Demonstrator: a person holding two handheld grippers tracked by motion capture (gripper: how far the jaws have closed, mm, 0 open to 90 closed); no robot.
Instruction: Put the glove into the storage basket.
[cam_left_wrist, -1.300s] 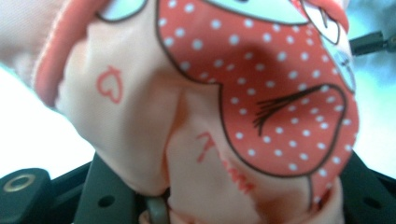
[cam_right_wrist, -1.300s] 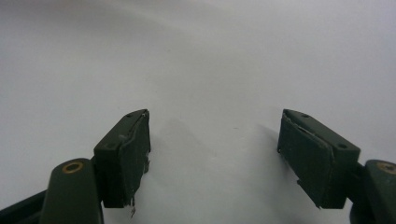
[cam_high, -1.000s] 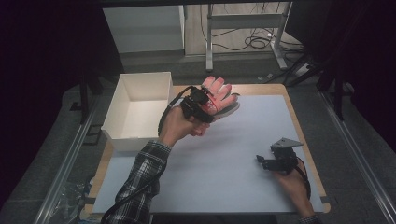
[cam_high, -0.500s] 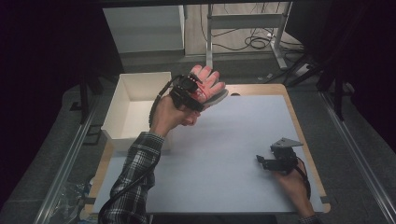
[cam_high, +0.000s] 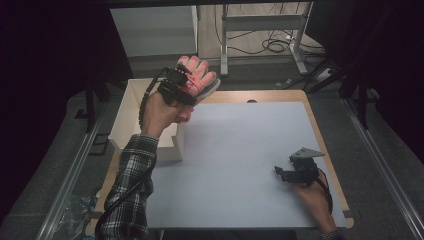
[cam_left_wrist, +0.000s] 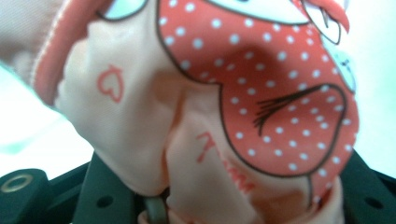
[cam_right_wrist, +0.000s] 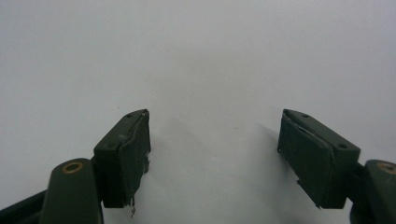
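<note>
A pink glove with a red, white-dotted patch is raised in the air above the far right corner of the white box. My left gripper is shut on it, with the glove's fingers fanning out beyond the jaws. In the left gripper view the glove's fabric bulges close to the camera and hides the jaw tips. My right gripper rests low over the white mat near its right front. Its jaws stand wide open with nothing but bare mat between them.
The open white box stands at the table's left side, partly over the edge. A wooden table border frames the mat. Beyond the far edge stand metal frame legs and floor cables.
My left hand has carried the glove leftward and upward, from over the mat's far edge to above the box's corner. The right gripper has stayed in place.
</note>
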